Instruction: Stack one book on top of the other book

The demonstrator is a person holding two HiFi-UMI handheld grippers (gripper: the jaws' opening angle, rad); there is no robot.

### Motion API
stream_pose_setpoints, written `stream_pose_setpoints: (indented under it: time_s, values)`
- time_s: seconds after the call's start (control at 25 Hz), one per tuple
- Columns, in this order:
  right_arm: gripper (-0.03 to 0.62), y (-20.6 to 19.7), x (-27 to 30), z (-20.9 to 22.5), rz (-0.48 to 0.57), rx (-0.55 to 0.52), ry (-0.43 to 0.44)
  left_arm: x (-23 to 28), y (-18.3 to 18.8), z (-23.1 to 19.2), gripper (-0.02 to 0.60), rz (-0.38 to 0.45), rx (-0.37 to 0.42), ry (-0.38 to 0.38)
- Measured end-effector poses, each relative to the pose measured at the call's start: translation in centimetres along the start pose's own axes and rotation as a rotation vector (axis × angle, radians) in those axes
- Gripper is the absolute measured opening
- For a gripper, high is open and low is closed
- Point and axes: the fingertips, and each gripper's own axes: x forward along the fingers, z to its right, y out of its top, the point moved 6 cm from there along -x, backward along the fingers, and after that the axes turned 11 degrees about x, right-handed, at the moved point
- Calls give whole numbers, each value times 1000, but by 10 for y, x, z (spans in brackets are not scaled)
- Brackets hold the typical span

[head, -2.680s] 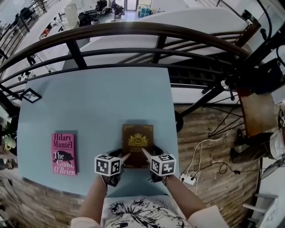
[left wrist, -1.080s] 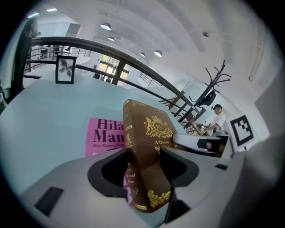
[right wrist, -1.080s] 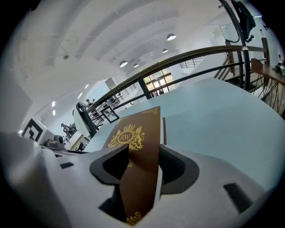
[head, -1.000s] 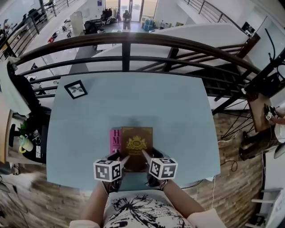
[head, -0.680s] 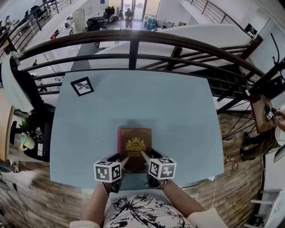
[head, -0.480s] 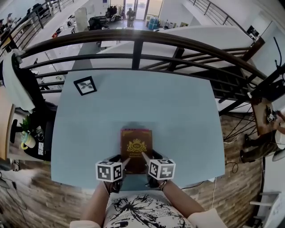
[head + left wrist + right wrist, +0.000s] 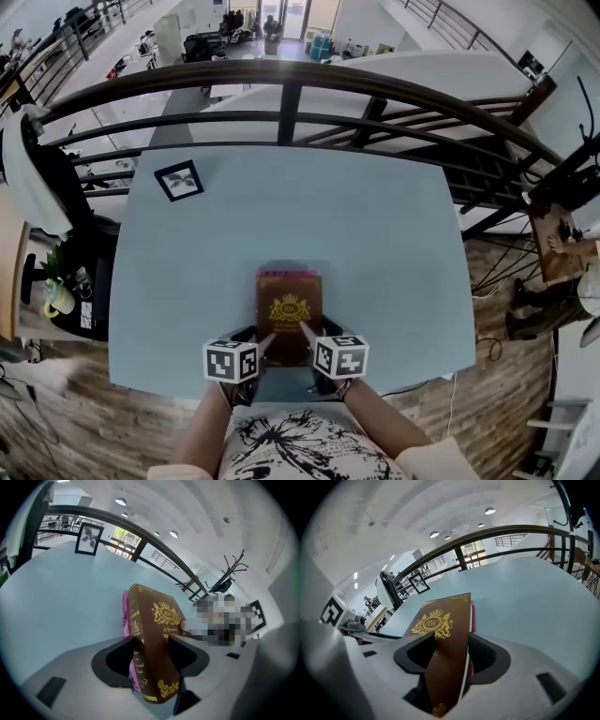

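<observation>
On pale blue tabletop [image 7: 187, 281]: brown gold-crested hardback book [image 7: 289, 314] rests atop slim pink book [image 7: 125, 616], pink showing at far edge; left gripper [image 7: 152, 639] clamped on near corner; right gripper [image 7: 451, 637] jaws wide, just opening, pads touching other near corner; lopsided release could drag top book askew.

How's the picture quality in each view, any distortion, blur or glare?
Head view: strong fisheye, the railing bows into an arc; soft shadow beyond the brown book. Left gripper view: dark round vignette, a mosaic patch at right, book sharp. Right gripper view: same vignette, bright ceiling lamps, no glare on the book.
</observation>
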Motion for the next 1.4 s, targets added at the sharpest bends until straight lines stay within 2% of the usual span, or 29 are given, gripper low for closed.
stream_pose_setpoints:
  time_s: [0.08,0.2,0.28,0.36,0.48,0.6,0.8,0.96,1.12,1.24,1.4]
  values:
    - [218,1,0,0,7,-30,-8,-1,0,-1,215,14,-12,10]
    - [284,3,-2,5,7,-66,-37,-11,8,-3,213,84,-28,60]
    - [304,9,-7,7,16,-75,-43,-20,17,-2,213,130,-19,62]
    - [280,17,-16,3,51,-85,-40,-32,27,-1,213,161,14,68]
    - [196,27,-33,-8,115,-109,-20,-56,44,7,205,212,125,122]
    - [115,33,-50,-23,175,-168,12,-79,59,21,78,294,243,161]
    - [-6,43,-83,-46,318,-264,20,-115,83,47,28,473,361,128]
    - [-8,56,-113,-66,473,-337,56,-148,100,64,20,628,497,130]
    - [-8,66,-143,-86,630,-439,115,-181,114,77,20,747,567,143]
    - [-8,71,-164,-101,727,-492,166,-196,119,80,12,782,608,169]
    - [-9,74,-182,-111,807,-527,207,-208,120,82,11,810,618,183]
